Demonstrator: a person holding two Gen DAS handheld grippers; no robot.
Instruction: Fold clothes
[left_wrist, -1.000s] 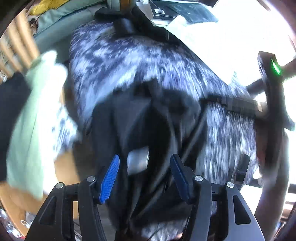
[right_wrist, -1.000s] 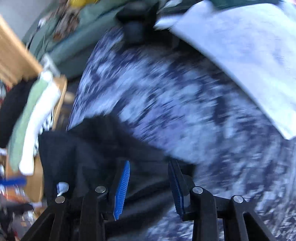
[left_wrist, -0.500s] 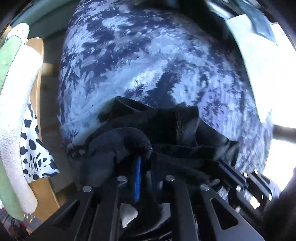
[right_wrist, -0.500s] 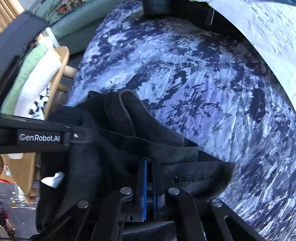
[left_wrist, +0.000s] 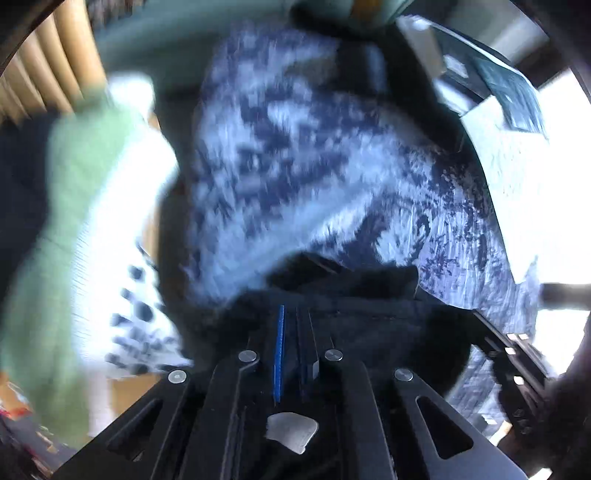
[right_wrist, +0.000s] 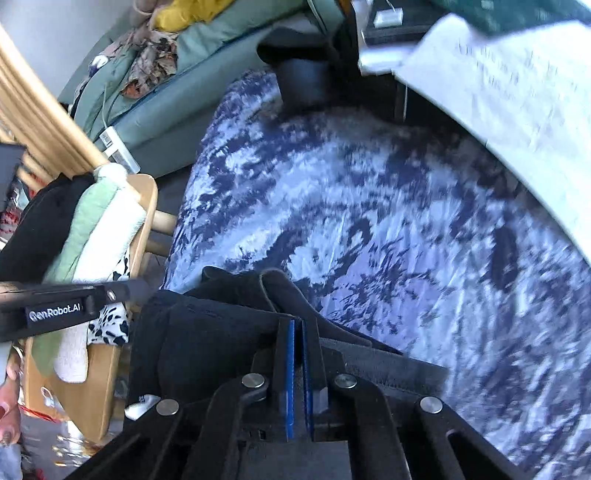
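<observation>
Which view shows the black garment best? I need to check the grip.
The right wrist view: the black garment is sharp, its folded edge clamped in the shut right gripper. The left wrist view is motion-blurred; there the cloth is a dark mass around the shut left gripper.

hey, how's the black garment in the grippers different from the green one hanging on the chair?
The black garment is bunched at the edge of the blue-and-white bedspread; the green garment hangs draped over the wooden chair. The black one is clamped by the left gripper and right gripper; the green one is untouched. Neither is folded flat.
</observation>
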